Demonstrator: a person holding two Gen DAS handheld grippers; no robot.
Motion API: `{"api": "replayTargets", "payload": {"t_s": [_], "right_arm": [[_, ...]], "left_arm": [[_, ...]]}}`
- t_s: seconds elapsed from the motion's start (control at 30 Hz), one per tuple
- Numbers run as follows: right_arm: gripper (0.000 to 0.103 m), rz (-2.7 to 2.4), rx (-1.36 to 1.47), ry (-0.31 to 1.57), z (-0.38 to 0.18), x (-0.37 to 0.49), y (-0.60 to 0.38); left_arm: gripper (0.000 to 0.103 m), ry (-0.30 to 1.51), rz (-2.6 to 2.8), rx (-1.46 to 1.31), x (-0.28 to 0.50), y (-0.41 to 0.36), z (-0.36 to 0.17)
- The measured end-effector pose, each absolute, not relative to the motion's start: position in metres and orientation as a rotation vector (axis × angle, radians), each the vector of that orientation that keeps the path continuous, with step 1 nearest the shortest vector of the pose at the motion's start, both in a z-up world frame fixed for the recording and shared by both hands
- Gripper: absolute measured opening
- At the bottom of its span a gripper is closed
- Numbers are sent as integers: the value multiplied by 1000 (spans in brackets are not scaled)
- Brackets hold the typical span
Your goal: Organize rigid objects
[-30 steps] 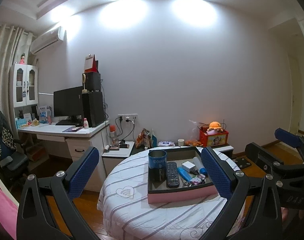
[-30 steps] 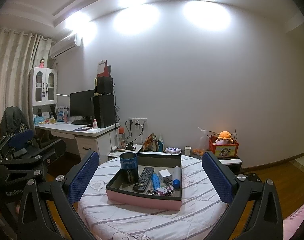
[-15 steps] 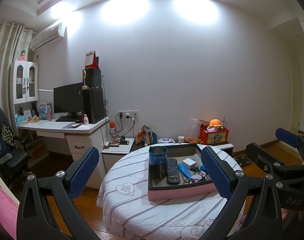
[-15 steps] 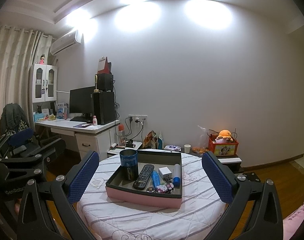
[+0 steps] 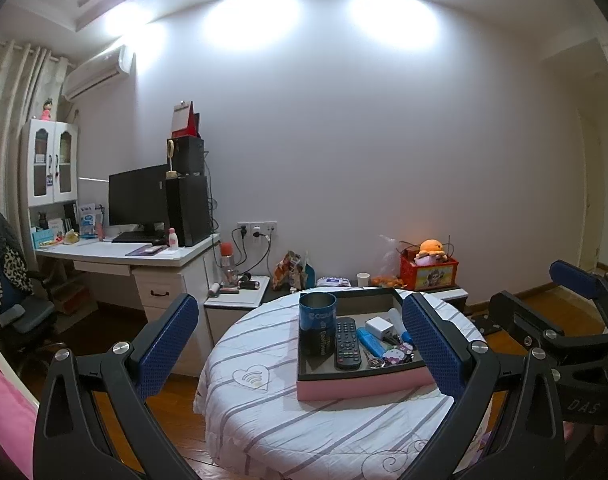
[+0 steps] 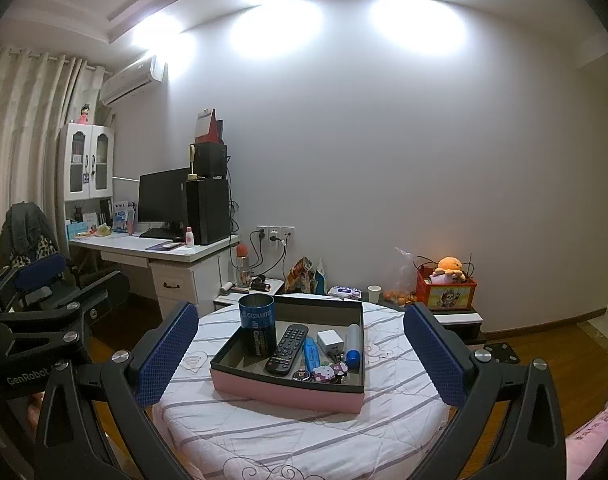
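Blue pads are seen spread wide on the left gripper point(image 5: 300, 344) and the right gripper point(image 6: 300, 354); nothing is held. Farther off, the cup point(image 6: 256, 323), remote point(image 6: 286, 349) and small things are already gathered in the pink box point(image 6: 288, 394) on the round table point(image 6: 264, 436). Whether any sorting is left cannot be told.

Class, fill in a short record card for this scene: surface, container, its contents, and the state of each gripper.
Surface: round table with striped cloth
Container: pink tray, on the table
Contents: blue cup upright; remote; white adapter; small items
Left gripper: open, holding nothing
Right gripper: open, holding nothing
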State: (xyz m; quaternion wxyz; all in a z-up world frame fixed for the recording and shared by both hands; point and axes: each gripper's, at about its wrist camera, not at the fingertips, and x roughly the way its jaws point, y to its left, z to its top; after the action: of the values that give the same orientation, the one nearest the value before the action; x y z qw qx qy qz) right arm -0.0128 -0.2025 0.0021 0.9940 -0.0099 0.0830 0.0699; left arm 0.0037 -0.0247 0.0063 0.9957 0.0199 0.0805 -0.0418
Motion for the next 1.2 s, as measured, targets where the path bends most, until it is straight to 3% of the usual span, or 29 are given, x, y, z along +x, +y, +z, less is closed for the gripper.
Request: {"api": "replayTargets", "payload": {"t_s": [1.2], "right_arm": [[103, 138, -25, 181, 1, -8, -202]], "left_arm": [[103, 172, -81, 42, 4, -22, 5]]}}
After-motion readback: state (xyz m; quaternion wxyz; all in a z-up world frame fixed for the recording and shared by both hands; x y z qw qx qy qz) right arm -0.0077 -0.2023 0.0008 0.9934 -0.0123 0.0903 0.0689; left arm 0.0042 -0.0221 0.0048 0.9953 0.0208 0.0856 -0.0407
